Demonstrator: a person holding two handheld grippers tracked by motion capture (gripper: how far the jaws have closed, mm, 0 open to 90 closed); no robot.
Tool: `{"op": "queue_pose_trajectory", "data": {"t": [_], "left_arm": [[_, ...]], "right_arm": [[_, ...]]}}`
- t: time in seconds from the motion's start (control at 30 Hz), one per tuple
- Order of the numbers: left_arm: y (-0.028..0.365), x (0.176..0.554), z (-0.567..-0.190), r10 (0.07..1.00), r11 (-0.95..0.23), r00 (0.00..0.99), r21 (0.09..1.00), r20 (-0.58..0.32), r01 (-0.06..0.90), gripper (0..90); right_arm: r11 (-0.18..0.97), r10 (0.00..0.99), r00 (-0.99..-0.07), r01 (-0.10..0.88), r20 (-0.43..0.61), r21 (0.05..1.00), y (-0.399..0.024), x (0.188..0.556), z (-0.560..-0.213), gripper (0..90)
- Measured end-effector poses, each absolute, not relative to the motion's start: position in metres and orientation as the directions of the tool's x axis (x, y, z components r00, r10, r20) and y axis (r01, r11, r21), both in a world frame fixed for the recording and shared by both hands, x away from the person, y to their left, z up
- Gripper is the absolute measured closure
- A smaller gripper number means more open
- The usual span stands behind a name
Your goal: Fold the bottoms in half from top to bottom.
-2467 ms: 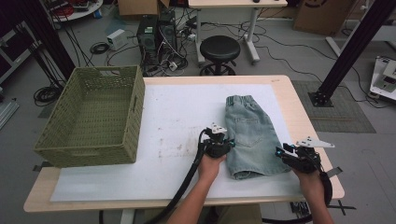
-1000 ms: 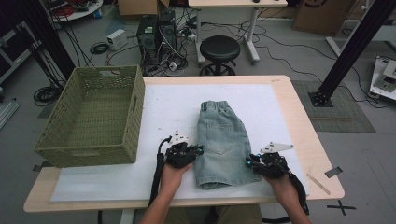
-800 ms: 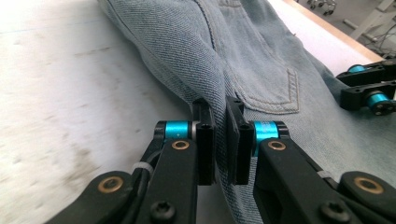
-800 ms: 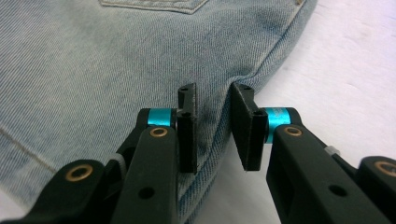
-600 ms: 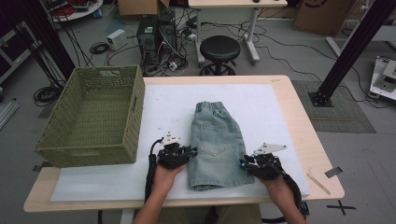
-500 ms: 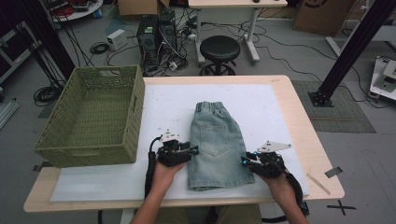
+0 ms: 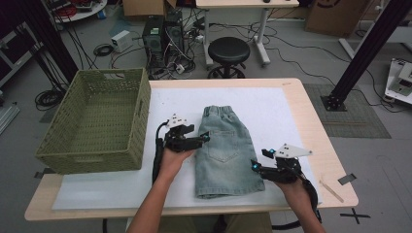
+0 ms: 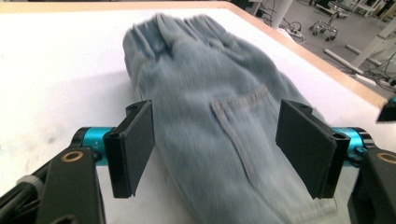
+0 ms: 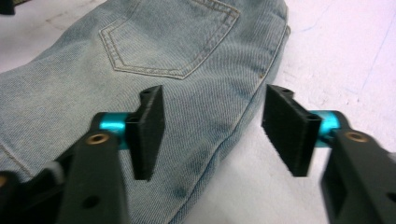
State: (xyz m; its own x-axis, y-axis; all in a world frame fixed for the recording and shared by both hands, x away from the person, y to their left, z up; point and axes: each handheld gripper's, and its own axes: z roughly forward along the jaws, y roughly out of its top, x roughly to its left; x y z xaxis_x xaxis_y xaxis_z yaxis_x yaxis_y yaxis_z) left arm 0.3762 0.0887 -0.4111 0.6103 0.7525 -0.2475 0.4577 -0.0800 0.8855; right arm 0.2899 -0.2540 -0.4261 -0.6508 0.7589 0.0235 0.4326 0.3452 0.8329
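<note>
**Denim shorts lie flat, both tongs released**

White sheeting covers the worktop (image 7: 272, 104), with a green woven basket (image 7: 97, 121) standing at its left end. Folded denim shorts (image 7: 223, 150) lie flat on the sheet in the middle, waistband away from the person, a back pocket facing up. The left tongs (image 7: 204, 138) hover at the shorts' left edge, jaws spread wide after just opening, cloth below them but unpinched. The right tongs (image 7: 257, 162) sit at the right edge near the hem, jaws likewise just opened and apart, straddling the side seam without pressing it.
</note>
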Motion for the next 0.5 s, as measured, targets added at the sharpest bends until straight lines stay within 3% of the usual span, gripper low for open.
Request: {"op": "queue_pose_trajectory", "data": {"t": [0.07, 0.27, 0.5], "left_arm": [[0.085, 0.385, -0.407, 0.762, -0.083, 0.601, 0.883, -0.243, 0.463, 27.0], [0.077, 0.406, -0.41, 0.779, -0.081, 0.577, 0.873, -0.245, 0.481, 27.0], [0.065, 0.421, -0.434, 0.811, -0.1, 0.518, 0.807, -0.273, 0.582, 26.9]], "right_arm": [[0.341, 0.762, -0.647, 0.424, 0.017, 0.839, -0.254, 0.29, -0.426, 31.5], [0.333, 0.767, -0.641, 0.433, 0.026, 0.838, -0.257, 0.289, -0.427, 31.3], [0.332, 0.77, -0.638, 0.438, 0.029, 0.836, -0.259, 0.289, -0.427, 31.4]]}}
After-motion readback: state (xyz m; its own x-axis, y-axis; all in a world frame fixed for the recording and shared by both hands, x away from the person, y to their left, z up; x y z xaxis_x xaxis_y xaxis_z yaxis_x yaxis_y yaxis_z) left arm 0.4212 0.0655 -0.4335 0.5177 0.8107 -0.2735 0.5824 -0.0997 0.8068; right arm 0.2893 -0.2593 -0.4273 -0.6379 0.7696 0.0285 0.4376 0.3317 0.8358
